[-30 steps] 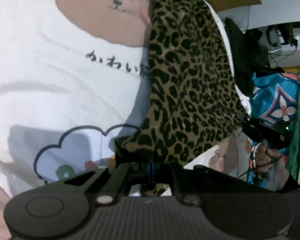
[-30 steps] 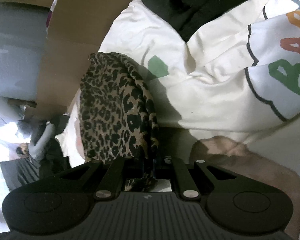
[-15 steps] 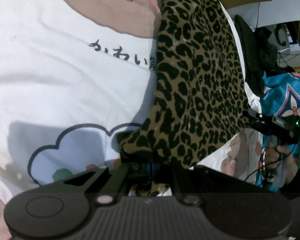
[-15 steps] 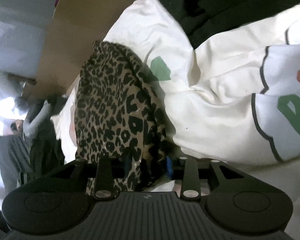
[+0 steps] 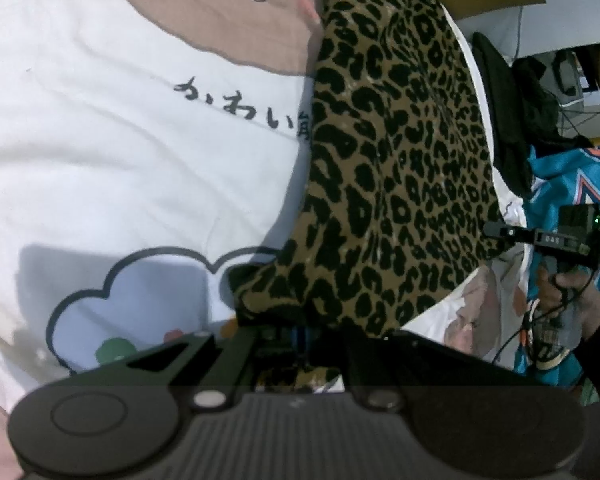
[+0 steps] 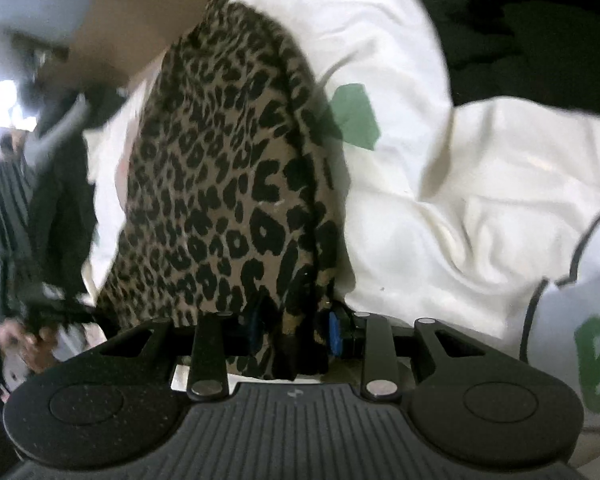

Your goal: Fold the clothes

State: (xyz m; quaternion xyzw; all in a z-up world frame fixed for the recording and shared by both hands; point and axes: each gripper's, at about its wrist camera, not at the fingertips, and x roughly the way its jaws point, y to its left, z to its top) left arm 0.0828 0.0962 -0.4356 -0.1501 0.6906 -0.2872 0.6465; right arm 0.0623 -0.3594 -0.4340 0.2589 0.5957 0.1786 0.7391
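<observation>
Leopard cloth (image 5: 396, 168) is pinched in both grippers, so it hangs stretched between them over the white bedsheet (image 5: 120, 152). In the left wrist view the left gripper (image 5: 300, 336) sits bottom centre, clamped on the cloth's near corner, and the fabric runs up and to the right across most of the frame, covering part of the bear print (image 5: 220, 4) and the black lettering. Right gripper (image 5: 500, 232) shows at mid right there, biting the far edge, a hand (image 5: 572, 292) on its handle. In the right wrist view the right gripper (image 6: 296, 332) has a bunched fold of the cloth (image 6: 220, 184) between its blue pads (image 6: 335, 332), though the pads look fairly wide apart. No containers that I can make out, just a teal garment (image 5: 560, 184) at right
</observation>
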